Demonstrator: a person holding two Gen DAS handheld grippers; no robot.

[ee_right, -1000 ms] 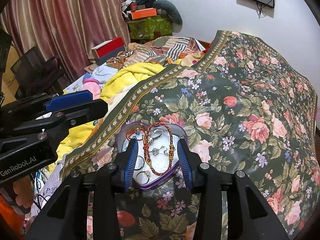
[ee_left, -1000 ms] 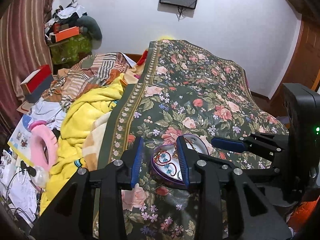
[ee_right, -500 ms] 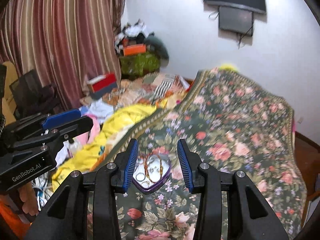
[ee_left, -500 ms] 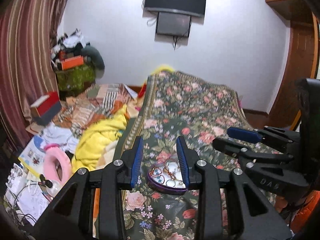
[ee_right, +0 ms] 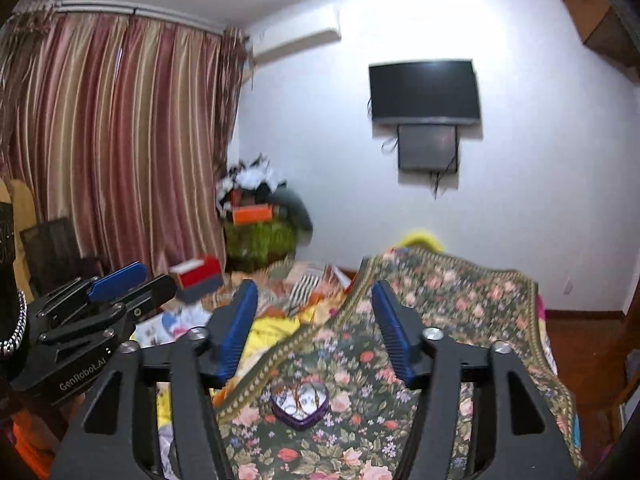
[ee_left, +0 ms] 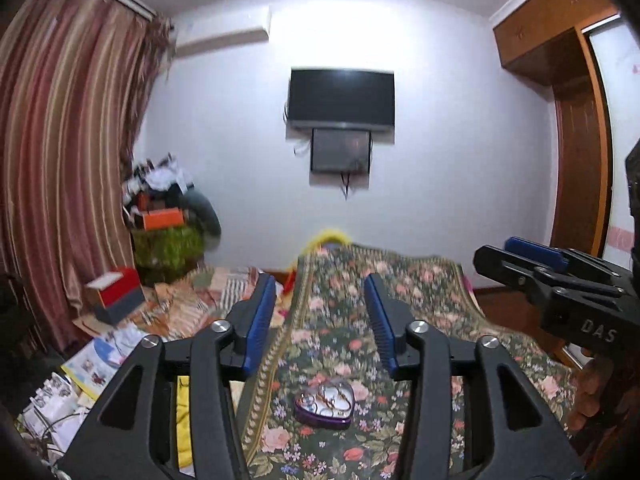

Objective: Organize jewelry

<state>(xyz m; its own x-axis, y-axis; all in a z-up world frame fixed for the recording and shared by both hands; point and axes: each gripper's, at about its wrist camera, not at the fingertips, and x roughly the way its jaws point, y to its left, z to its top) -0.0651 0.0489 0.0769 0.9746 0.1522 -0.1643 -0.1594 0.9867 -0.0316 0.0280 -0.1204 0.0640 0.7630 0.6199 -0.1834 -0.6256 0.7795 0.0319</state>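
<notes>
Both grippers have pulled well up and back from the bed since a second ago, when they hung close over the tin; now the whole room shows past them. From where I stand, the left gripper (ee_left: 320, 322) has its blue-padded fingers spread apart with nothing between them, and the right gripper (ee_right: 314, 330) is the same, wide and empty. Down below, the purple heart-shaped tin (ee_left: 325, 404) sits on the floral bedspread (ee_left: 432, 308), near its patterned border, well apart from either tool. Inside it lie rings and a red-and-gold bracelet (ee_left: 334, 397) (too small from here to count or sort out). I would judge the gathering done: no loose pieces show on the cloth. No lid is anywhere in sight, so whether closing the tin remains, I cannot tell.
</notes>
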